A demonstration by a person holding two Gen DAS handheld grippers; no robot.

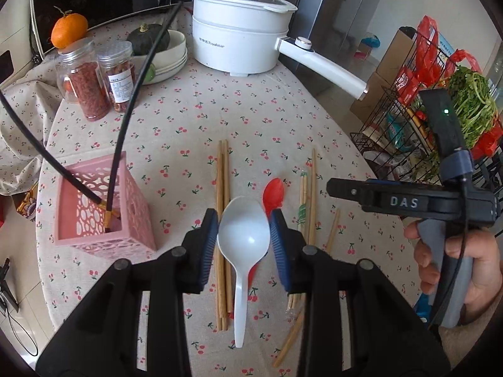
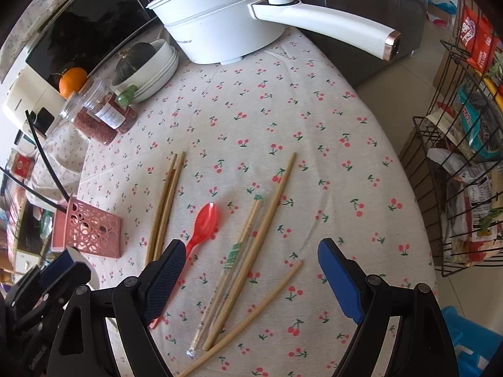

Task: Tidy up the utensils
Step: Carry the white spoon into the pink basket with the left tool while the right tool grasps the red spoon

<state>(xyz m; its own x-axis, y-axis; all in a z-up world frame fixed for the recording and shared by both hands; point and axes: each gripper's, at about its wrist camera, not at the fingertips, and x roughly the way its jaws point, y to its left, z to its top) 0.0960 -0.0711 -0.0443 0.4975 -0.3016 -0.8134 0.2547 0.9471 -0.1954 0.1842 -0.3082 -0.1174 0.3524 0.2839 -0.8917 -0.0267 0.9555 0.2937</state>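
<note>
Left gripper pinches white spoon bowl above table's near edge, right gripper gapes empty: carry it level to pink basket, lower handle-first.

Both pictures are bright with soft daylight, maybe coming in from the right side where the floor looks washed out. Shadows on the tablecloth are faint, and the white pot has only a little shine. The middle is sharp, but the edges bend round and go dark in the corners.
</note>
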